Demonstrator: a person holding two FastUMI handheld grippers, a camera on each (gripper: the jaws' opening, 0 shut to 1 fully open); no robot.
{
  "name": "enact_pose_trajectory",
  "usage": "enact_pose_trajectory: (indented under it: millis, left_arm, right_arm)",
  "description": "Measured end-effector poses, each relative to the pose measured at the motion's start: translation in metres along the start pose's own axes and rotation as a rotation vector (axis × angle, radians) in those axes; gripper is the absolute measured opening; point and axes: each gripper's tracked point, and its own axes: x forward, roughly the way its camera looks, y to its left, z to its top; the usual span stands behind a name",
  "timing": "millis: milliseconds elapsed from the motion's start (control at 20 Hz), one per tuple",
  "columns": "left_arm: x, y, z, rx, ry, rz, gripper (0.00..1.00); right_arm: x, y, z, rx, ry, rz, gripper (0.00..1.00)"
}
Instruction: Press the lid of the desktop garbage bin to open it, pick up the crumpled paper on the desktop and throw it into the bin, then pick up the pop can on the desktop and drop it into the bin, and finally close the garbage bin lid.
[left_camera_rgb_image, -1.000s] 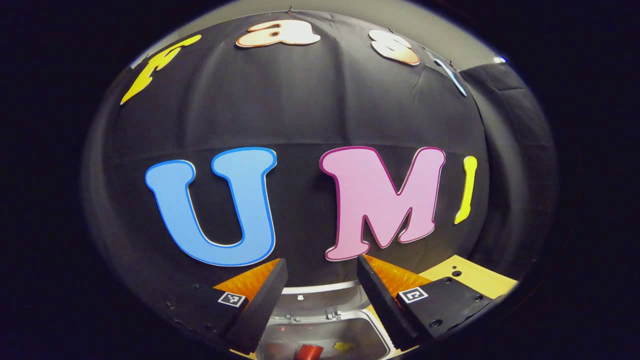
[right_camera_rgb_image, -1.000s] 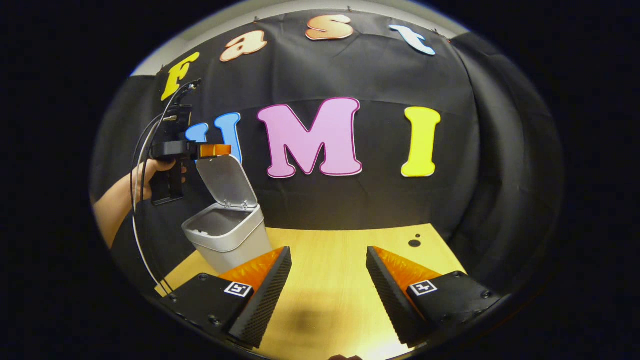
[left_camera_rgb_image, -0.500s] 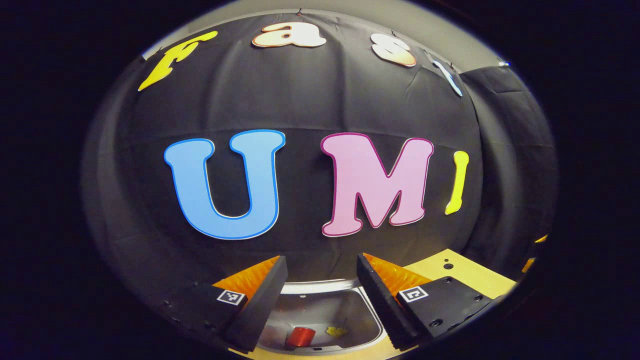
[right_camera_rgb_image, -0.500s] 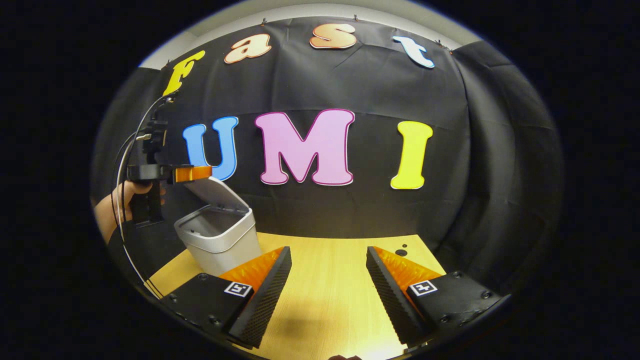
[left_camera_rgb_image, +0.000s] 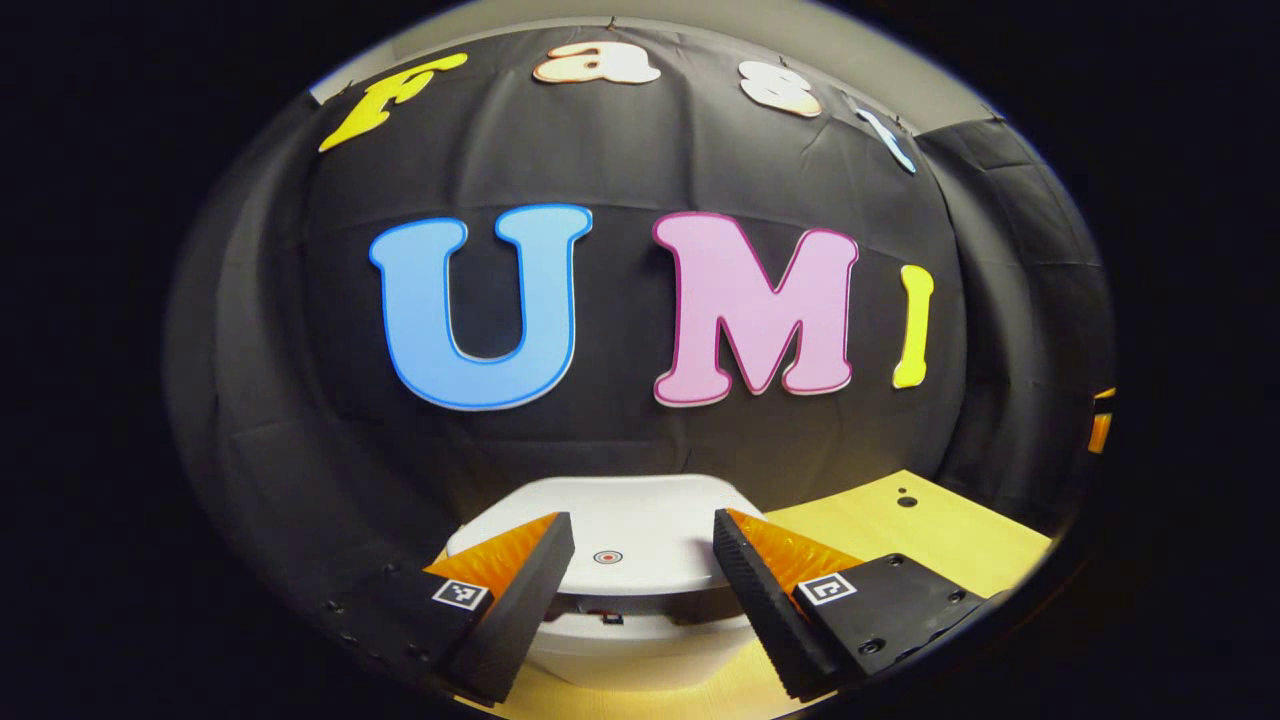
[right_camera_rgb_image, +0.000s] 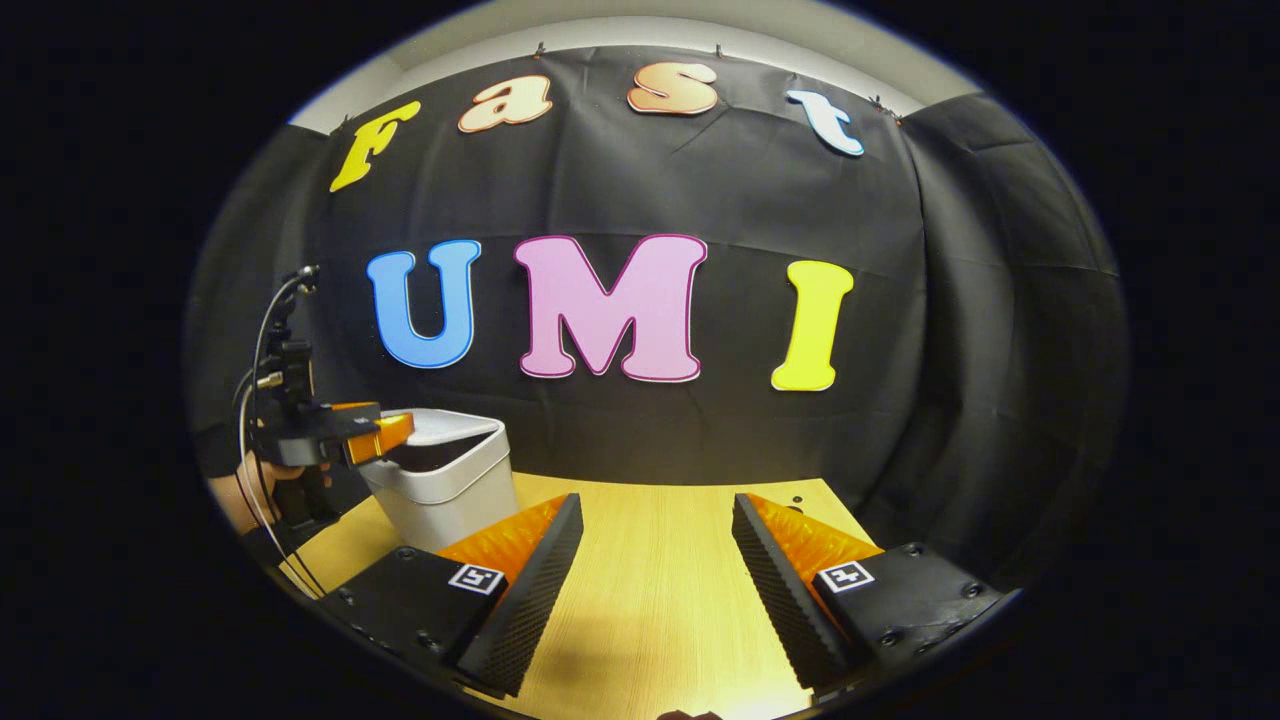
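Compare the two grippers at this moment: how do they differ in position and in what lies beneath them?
The left gripper hovers over the bin lid; the right gripper hangs over bare desktop. The left sits close to the bin; the right stands apart. Both are open, holding nothing.

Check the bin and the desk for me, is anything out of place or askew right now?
Only one thing: the bin's lid is not fully shut. A dark gap shows between it and the bin rim. The left gripper, open, sits over the lid. The table looks tidy.
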Motion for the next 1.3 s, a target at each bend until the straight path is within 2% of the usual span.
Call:
enact_pose_trajectory:
  millis: [100, 150, 300, 350, 500, 600, 700, 800, 850, 900, 1000, 1050, 1100, 1300]
  left_arm:
    - [-0.004, -0.002, -0.023, 0.01, 0.044, 0.001, 0.97]
    - [-0.002, -0.002, -0.013, 0.029, -0.017, -0.001, 0.99]
    - [-0.002, -0.003, -0.025, 0.028, -0.028, -0.006, 0.98]
    - [-0.002, -0.004, -0.019, 0.047, -0.096, -0.005, 0.99]
    - [-0.002, -0.003, -0.027, -0.011, -0.127, -0.018, 0.98]
    - [0.001, -0.001, -0.024, -0.003, -0.152, -0.023, 0.99]
    - [0.0, -0.002, -0.015, 0.027, -0.162, -0.016, 0.98]
    - [-0.003, 0.003, -0.01, 0.05, -0.132, 0.038, 0.96]
    - [-0.011, 0.003, 0.009, 0.045, -0.163, 0.069, 0.96]
    - [-0.033, -0.007, 0.048, 0.039, -0.243, 0.089, 0.96]
    - [-0.077, -0.026, 0.094, 0.029, -0.32, 0.13, 0.96]
    - [-0.094, -0.036, 0.105, 0.011, -0.343, 0.137, 0.93]
    - [-0.113, -0.046, 0.113, -0.012, -0.359, 0.146, 0.96]
    - [-0.169, -0.092, 0.125, -0.088, -0.371, 0.182, 0.96]
  right_arm:
    - [-0.002, 0.002, -0.002, 0.001, 0.003, -0.003, 0.97]
    - [-0.002, 0.002, -0.003, 0.0, 0.005, -0.006, 0.97]
    - [-0.004, 0.005, -0.006, -0.001, 0.015, -0.012, 0.97]
    - [-0.004, 0.007, -0.004, -0.008, 0.004, -0.018, 0.98]
    - [-0.003, 0.012, -0.003, -0.019, -0.002, -0.015, 0.97]
    - [-0.002, 0.016, -0.005, -0.025, 0.003, -0.004, 0.97]
    - [-0.002, 0.016, -0.005, -0.029, 0.002, -0.001, 0.98]
    - [-0.001, 0.017, -0.006, -0.023, 0.002, 0.01, 0.98]
    - [0.0, 0.018, -0.005, -0.025, 0.002, 0.023, 0.98]
    - [0.002, 0.018, 0.001, -0.029, -0.01, 0.037, 0.98]
    - [0.001, 0.014, 0.015, -0.02, -0.06, 0.05, 0.98]
    - [-0.001, 0.013, 0.023, -0.017, -0.088, 0.054, 0.98]
    - [-0.003, 0.011, 0.029, -0.015, -0.117, 0.058, 0.98]
    - [-0.017, 0.01, 0.051, 0.035, -0.239, 0.115, 0.98]
